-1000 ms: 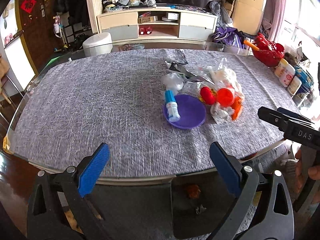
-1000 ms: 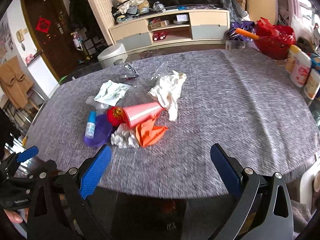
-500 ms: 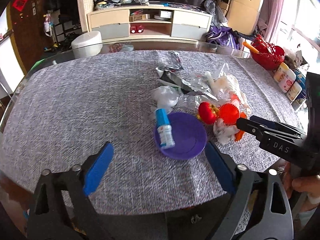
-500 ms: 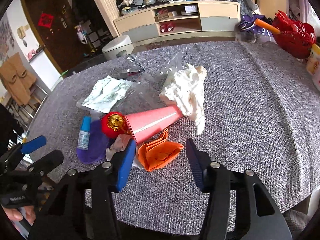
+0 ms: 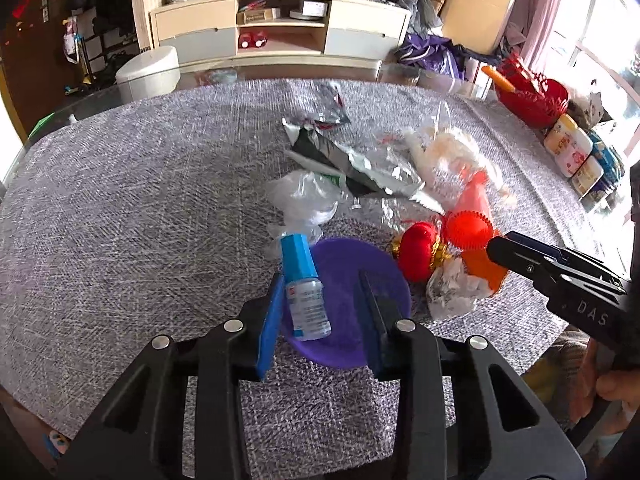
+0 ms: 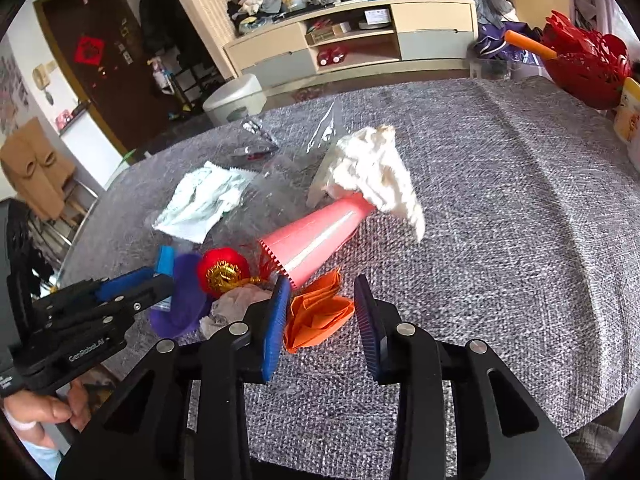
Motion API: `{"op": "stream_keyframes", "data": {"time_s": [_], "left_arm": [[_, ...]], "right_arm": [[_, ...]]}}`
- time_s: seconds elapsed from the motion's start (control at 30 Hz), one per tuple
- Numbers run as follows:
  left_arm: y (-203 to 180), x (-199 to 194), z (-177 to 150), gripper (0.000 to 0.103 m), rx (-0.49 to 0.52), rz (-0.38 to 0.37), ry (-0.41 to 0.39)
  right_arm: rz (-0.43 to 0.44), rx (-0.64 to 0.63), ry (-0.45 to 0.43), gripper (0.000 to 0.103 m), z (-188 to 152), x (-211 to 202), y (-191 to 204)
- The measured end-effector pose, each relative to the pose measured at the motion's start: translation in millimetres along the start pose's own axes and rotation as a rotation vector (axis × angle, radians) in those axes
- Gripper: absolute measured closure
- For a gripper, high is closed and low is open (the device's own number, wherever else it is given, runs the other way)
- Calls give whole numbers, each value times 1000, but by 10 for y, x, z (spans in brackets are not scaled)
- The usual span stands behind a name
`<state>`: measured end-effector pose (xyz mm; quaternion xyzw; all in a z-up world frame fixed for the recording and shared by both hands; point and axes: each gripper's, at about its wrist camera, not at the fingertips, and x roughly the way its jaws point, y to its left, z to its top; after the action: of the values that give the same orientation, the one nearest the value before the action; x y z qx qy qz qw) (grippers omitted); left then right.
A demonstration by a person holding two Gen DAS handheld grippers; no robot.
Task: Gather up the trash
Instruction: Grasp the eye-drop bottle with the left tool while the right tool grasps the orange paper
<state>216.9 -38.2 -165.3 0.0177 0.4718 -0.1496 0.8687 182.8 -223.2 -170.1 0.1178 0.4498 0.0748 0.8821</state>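
Observation:
A trash pile lies on the grey tablecloth (image 5: 120,208). My left gripper (image 5: 320,280) hangs over a purple dish (image 5: 384,280). Its jaws are closing with a blue-capped bottle (image 5: 304,296) between them. The left pad touches the bottle and the right pad stands clear of it. My right gripper (image 6: 322,284) is closing on a crumpled orange paper (image 6: 320,312), with both pads against its sides. Beside these lie a red lantern ball (image 6: 222,270), a pink cone (image 6: 316,240), white tissue (image 6: 376,172), a foil wrapper (image 5: 360,164) and clear plastic (image 5: 304,196).
A red basket (image 6: 588,68) and several bottles (image 5: 568,148) stand along the table's right edge. Beyond the far edge are a white stool (image 5: 148,68) and a low cabinet (image 5: 280,28). A hand (image 6: 36,412) holds the left gripper's handle.
Both grippers came forward and down to the pile, and their jaws narrowed from wide open. The left now brackets the bottle. The right now pinches the orange paper.

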Motion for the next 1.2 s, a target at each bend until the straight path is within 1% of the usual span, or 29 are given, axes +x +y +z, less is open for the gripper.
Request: {"op": "stream_keyframes", "data": {"time_s": [0.03, 0.1, 0.13, 0.17, 0.23, 0.3, 0.43, 0.67, 0.87, 1.03, 1.2], "left_arm": [[1, 36, -7, 72, -4, -1, 9], [-4, 87, -20, 81, -8, -3, 21], [-5, 117, -20, 84, -8, -6, 27], [-13, 134, -27, 85, -3, -3, 23], [-27, 147, -24, 85, 1, -1, 22], [-29, 142, -16, 85, 1, -11, 22], [-38, 35, -14, 86, 8, -1, -6], [-147, -273, 32, 86, 24, 5, -63], [-260, -675, -9, 86, 33, 10, -121], [-363, -1062, -188, 86, 32, 35, -161], [-434, -1348, -453, 86, 29, 22, -176]], "right_arm": [[-2, -1, 5, 70, -7, 26, -2], [-10, -6, 5, 72, -16, 46, -12], [-12, -8, 4, 76, -17, 45, -20], [-14, -8, 2, 80, -13, 45, -27], [-9, -9, 0, 83, -13, 30, -48], [-7, -13, -2, 90, -22, 10, -63], [0, -21, -14, 95, -49, -69, -60], [2, -42, -57, 96, -54, -343, -16], [-5, -62, -109, 96, -77, -692, 76], [-8, -85, -144, 96, -175, -976, 184], [-7, -108, -154, 96, -391, -1175, 288]]}}
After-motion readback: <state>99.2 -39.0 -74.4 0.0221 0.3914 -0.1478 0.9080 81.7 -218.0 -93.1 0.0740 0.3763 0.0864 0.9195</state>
